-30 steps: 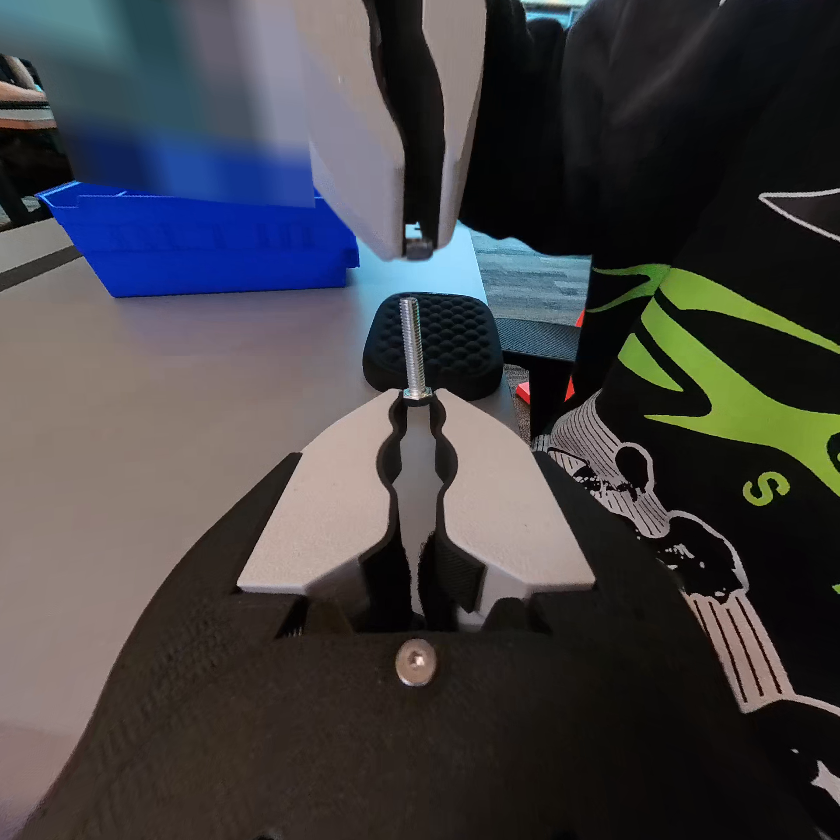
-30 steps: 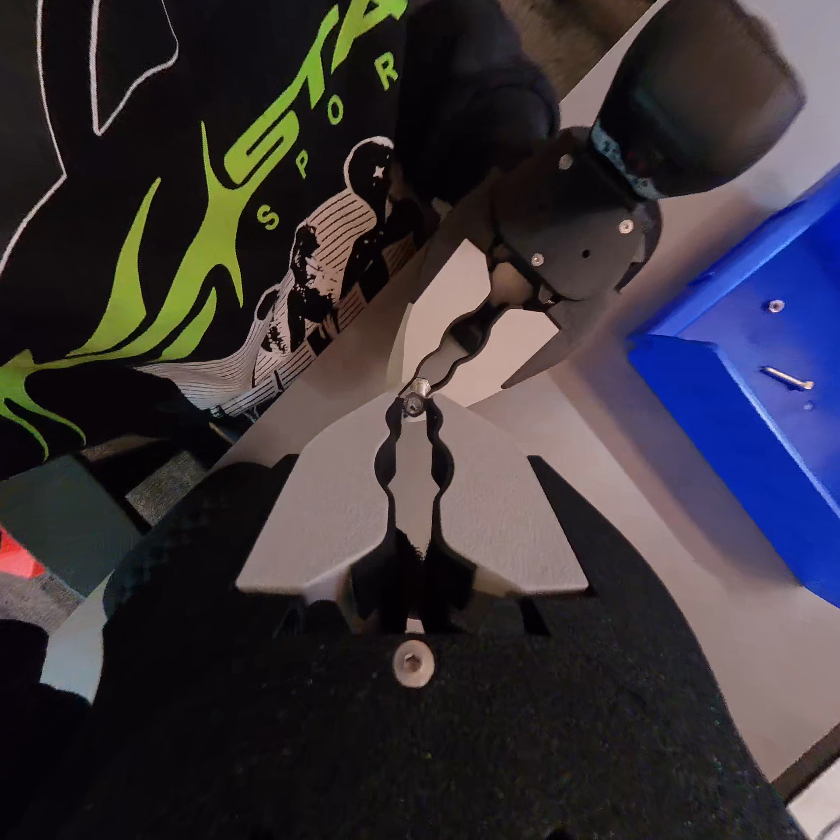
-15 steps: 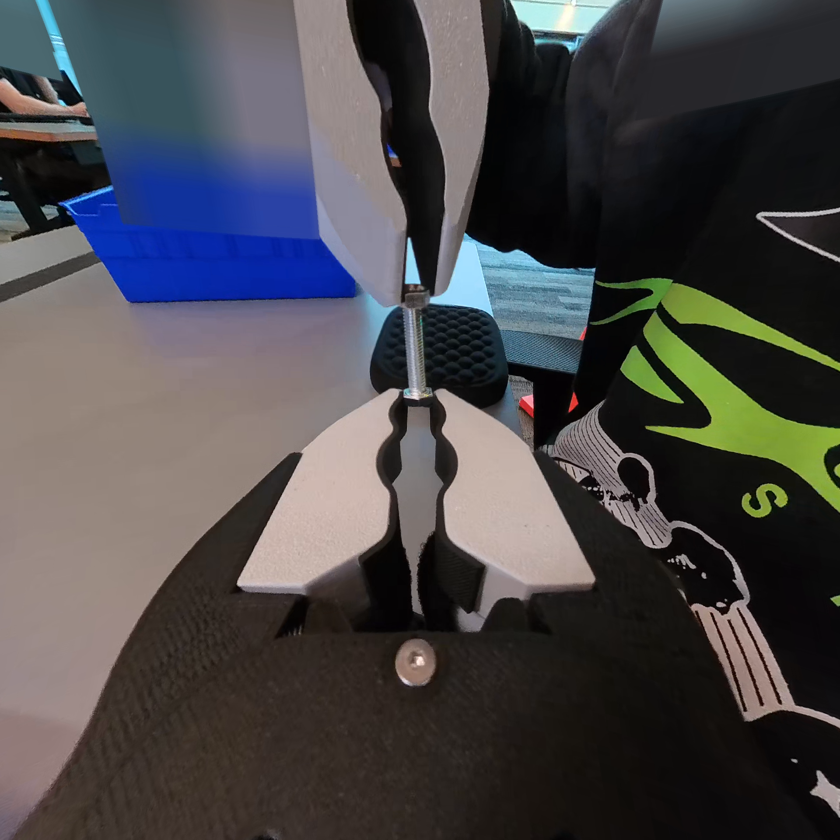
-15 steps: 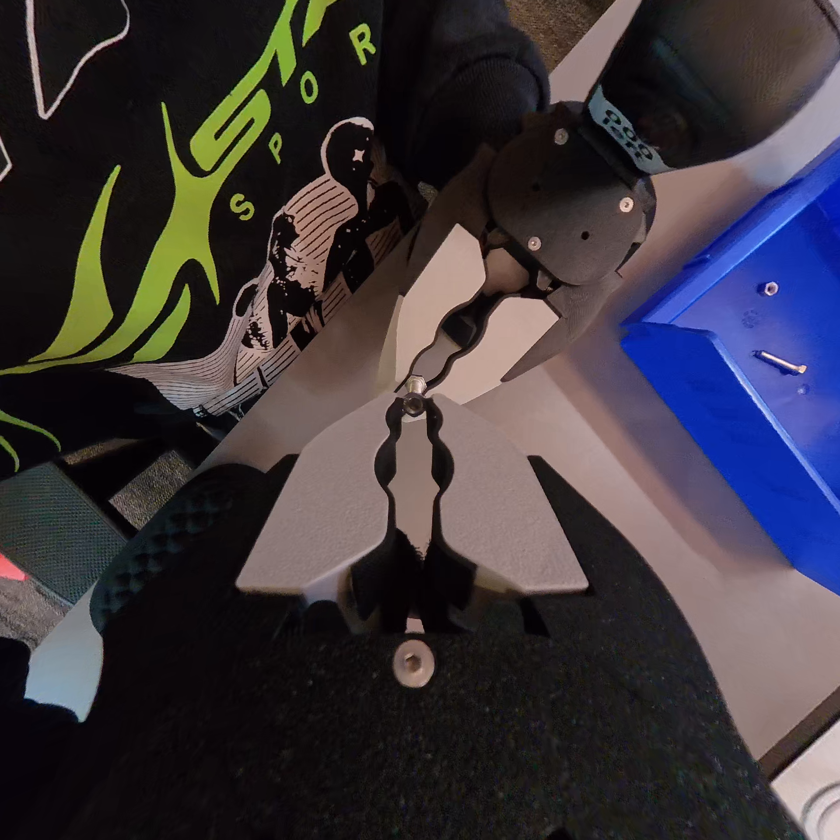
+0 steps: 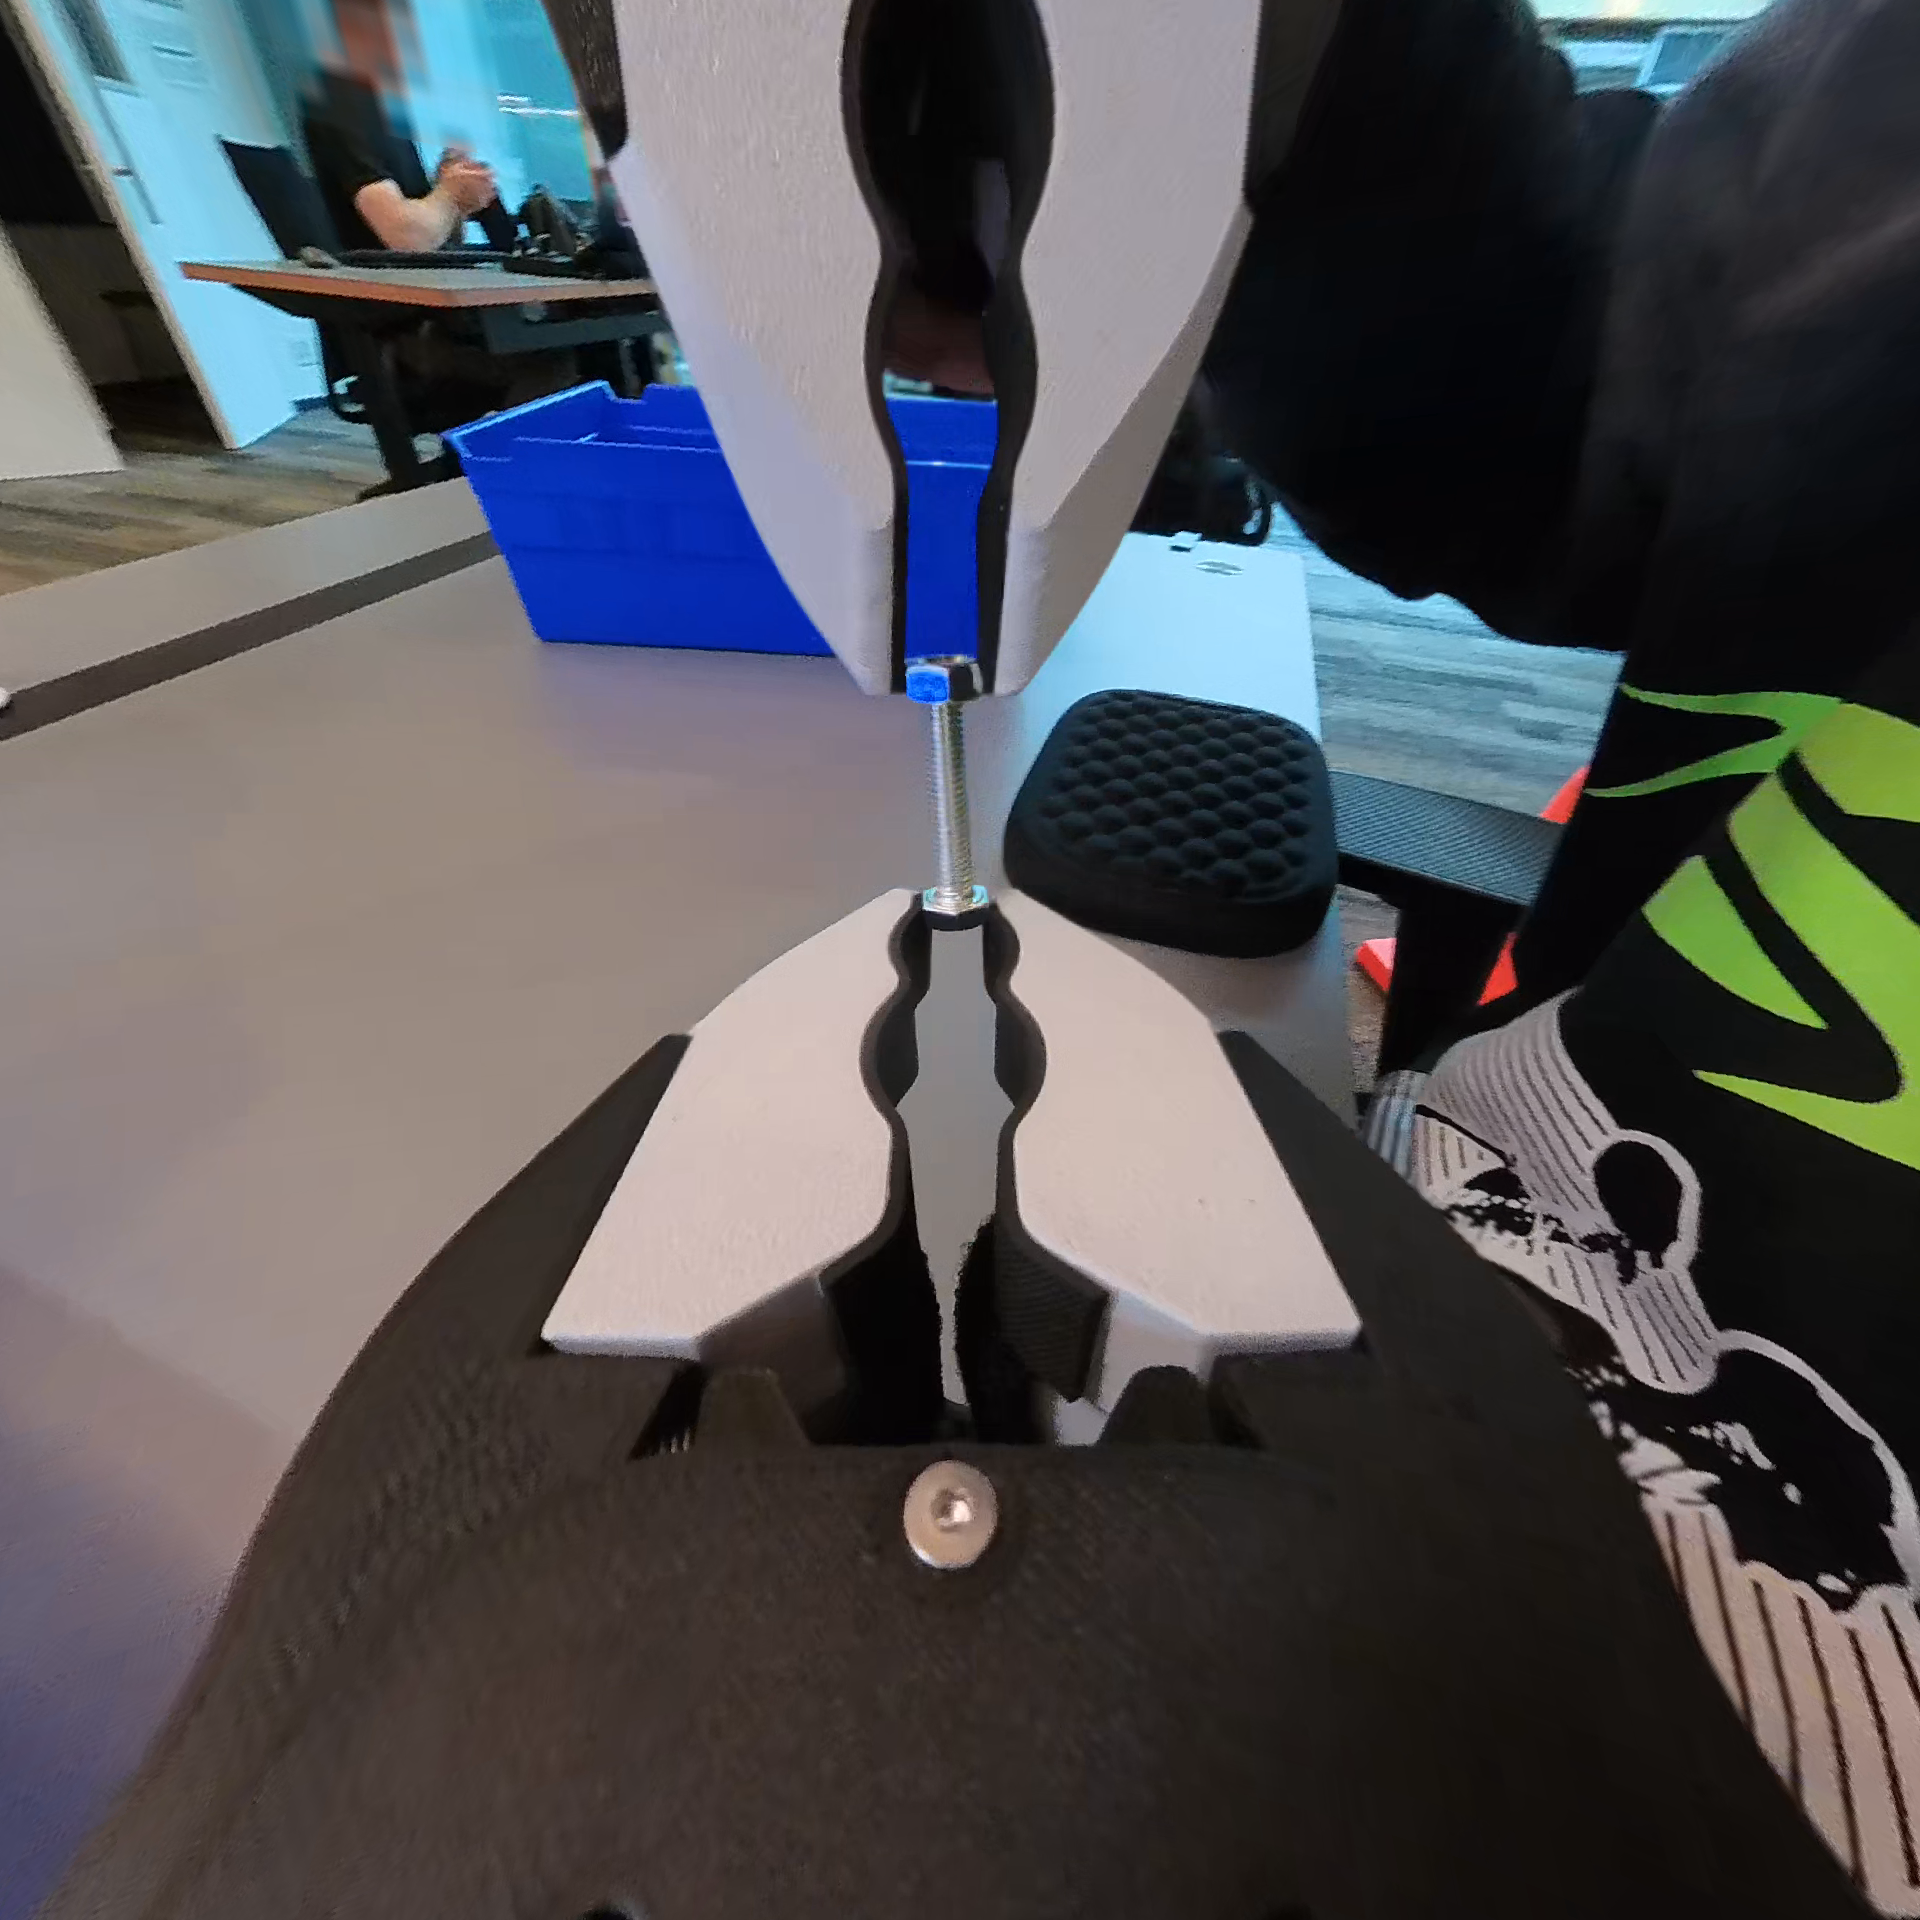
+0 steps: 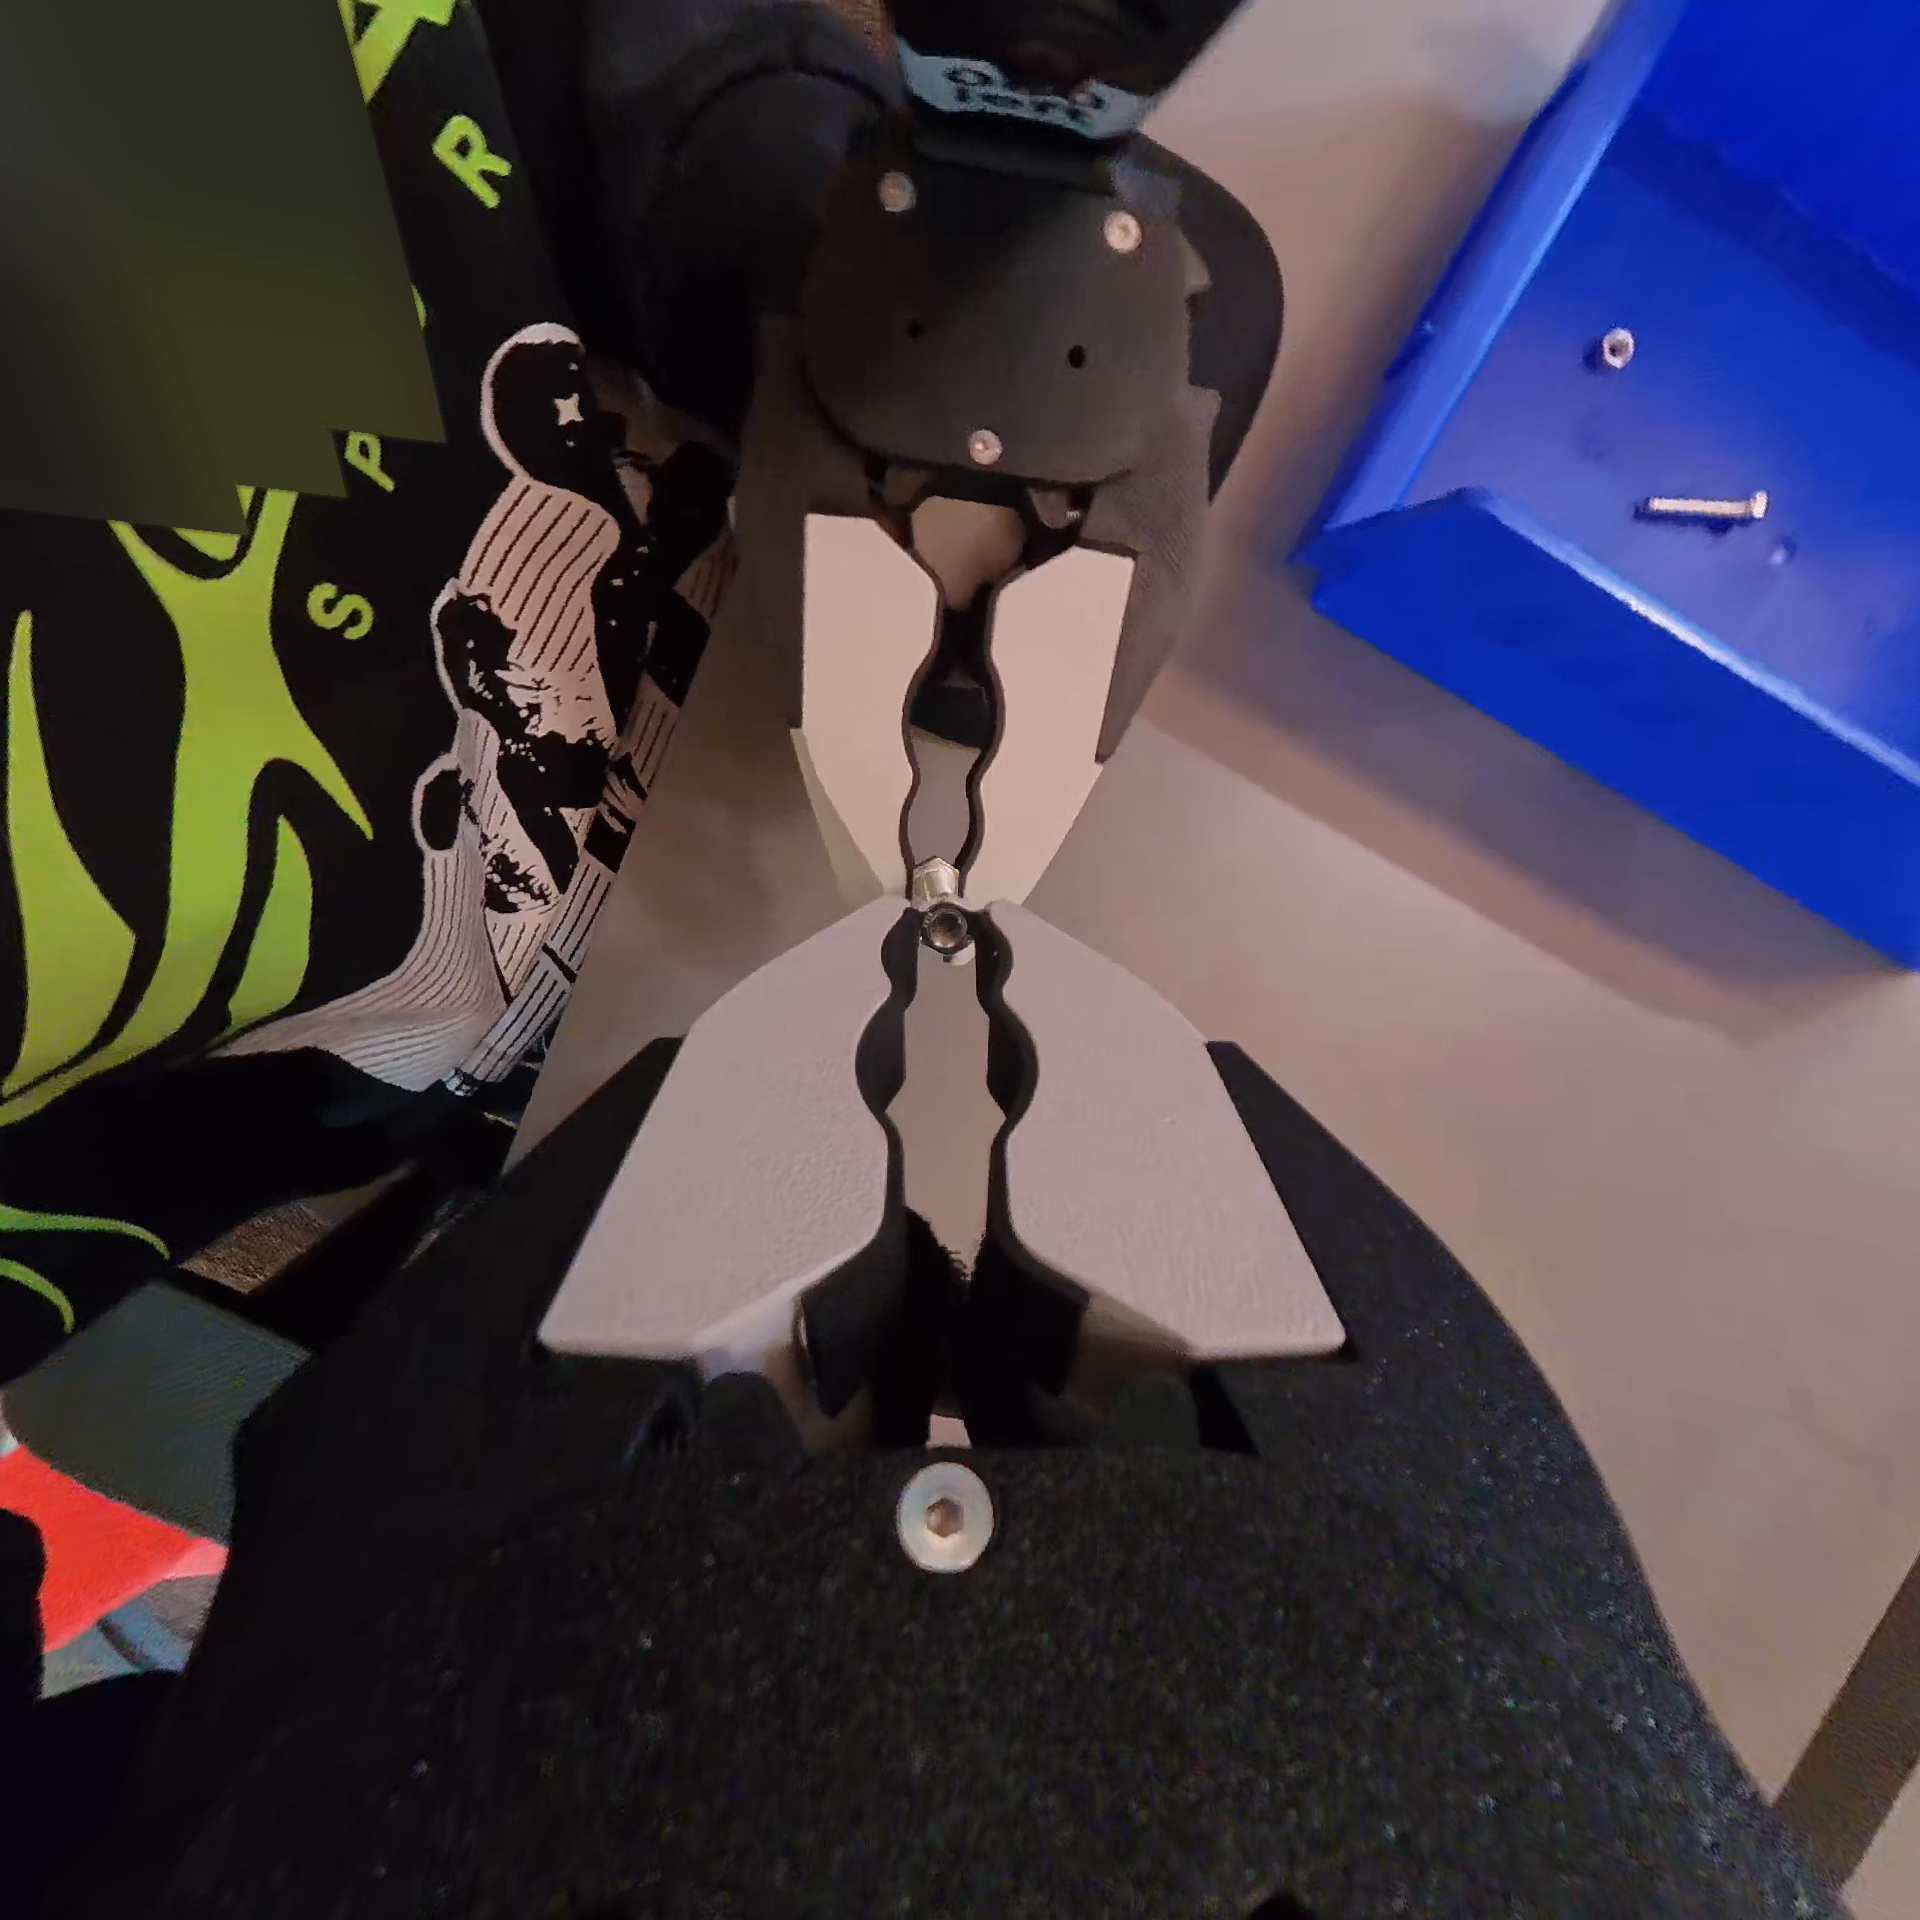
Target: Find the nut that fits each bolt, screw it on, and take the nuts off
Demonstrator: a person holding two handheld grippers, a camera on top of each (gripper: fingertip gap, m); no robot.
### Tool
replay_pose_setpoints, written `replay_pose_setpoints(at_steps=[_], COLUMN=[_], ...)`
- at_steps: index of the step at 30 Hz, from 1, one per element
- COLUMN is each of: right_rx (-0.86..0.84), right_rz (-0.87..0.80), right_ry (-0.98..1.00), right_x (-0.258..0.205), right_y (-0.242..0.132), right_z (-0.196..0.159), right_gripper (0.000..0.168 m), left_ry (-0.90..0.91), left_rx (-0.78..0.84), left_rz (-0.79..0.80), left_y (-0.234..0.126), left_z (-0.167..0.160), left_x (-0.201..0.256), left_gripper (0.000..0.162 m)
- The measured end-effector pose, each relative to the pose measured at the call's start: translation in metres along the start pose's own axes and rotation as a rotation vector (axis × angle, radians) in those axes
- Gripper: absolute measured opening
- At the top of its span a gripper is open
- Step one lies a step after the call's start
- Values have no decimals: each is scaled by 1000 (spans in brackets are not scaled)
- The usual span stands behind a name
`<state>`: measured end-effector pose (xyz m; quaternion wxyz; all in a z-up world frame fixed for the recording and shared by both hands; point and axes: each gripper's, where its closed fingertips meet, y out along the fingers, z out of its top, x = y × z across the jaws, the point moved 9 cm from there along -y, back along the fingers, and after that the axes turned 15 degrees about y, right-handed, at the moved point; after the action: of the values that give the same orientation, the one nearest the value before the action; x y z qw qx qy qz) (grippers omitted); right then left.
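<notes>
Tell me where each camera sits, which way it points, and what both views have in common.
Left wrist view: on the left gripper, looking level across the grey table at the upright bolt it holds by the head; the person's black sleeve shows.
Right wrist view: on the right gripper, looking steeply down over the nut it grips, at the table; the person's printed shirt shows.
Shared: both grippers, bolt, nut, blue bin, table.

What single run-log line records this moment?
left gripper: shut on bolt | right gripper: shut on nut | nut at bolt tip
</notes>
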<state>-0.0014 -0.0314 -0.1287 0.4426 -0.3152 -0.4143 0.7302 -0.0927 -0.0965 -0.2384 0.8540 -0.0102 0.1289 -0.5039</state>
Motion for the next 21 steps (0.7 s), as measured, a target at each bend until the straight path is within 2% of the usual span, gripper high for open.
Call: replay_pose_setpoints(at_steps=[7,21], right_rx=[-4,19], right_rz=[-57,-69], right_ry=[134,125], right_x=[2,1], right_y=[1,2], right_z=[-2,1], right_gripper=[11,15], left_ry=[19,11], left_rx=[-51,-27], left_rz=[88,83], left_y=[3,1], left_z=[-1,0], left_x=[-1,-2], left_gripper=[10,10])
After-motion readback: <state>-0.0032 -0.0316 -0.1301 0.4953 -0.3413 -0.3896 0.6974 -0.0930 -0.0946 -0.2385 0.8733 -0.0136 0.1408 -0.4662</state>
